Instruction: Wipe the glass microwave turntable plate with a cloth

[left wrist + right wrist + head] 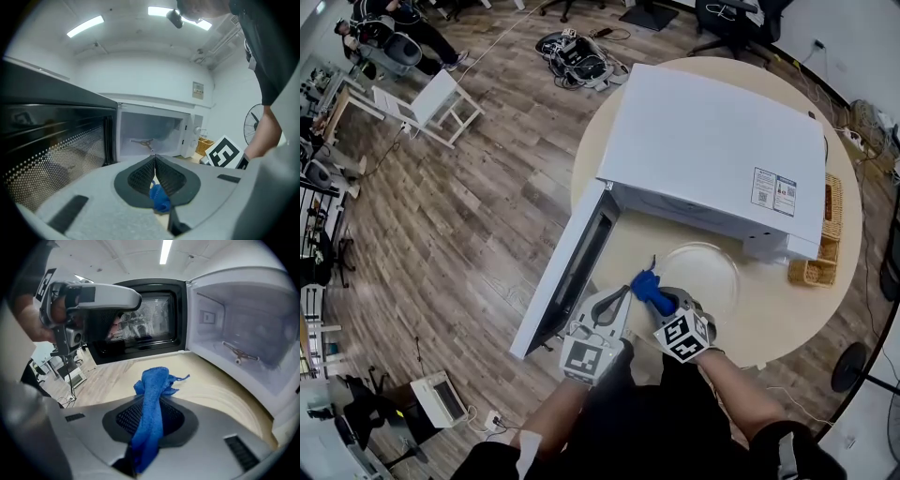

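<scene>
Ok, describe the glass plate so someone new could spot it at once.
Find the white microwave on the round table, its door swung open. On the tabletop just in front of its open mouth lies the glass plate: a flat, clear disc, unlike the woven basket beside the microwave.

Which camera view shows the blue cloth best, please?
The right gripper view: the blue cloth sits large and central, clamped in the right tool. In the head view the blue cloth is small; the left gripper view shows only a scrap of it.
</scene>
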A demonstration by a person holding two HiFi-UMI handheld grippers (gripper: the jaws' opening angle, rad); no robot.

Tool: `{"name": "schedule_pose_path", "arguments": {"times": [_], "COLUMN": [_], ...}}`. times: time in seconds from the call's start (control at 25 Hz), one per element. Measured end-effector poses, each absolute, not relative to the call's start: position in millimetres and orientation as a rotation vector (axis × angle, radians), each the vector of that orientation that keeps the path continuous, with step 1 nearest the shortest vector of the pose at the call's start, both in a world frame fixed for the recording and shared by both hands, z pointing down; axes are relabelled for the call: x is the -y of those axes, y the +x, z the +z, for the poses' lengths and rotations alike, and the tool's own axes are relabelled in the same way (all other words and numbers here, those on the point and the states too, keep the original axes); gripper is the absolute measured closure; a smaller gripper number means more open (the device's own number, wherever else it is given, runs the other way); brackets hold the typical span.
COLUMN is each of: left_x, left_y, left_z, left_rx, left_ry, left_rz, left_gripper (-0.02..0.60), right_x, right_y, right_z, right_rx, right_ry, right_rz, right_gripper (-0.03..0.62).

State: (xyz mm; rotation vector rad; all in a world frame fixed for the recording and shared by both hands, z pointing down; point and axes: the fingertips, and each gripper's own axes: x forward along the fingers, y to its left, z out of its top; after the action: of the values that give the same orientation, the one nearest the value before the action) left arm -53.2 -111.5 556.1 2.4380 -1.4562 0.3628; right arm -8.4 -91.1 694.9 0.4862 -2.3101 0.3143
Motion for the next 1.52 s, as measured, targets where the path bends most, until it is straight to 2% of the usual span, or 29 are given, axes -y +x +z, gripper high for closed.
{"name": "schedule_pose_path", "arguments": {"times": [0.52,1.0,1.52], "left_x": [110,115,120], "left_y": [-42,-19,-14], "left_z": [554,547,541], "left_rx": [1.421,1.335,1.311], "left_ry": [2.466,2.513,2.520], "left_rz": [0.364,0.338,0.303], "left_gripper": [0.575,0.575,0.575], "right_x": [137,191,191], "right_y": [9,91,173], "right_z": [696,694,695], "right_rx": [2.285,2.125,1.969], "right_ry": [0.610,0.987,1.219], "right_rz": [0.290,0.340,0.381], "right_gripper": [0.517,0.517,0.519]}}
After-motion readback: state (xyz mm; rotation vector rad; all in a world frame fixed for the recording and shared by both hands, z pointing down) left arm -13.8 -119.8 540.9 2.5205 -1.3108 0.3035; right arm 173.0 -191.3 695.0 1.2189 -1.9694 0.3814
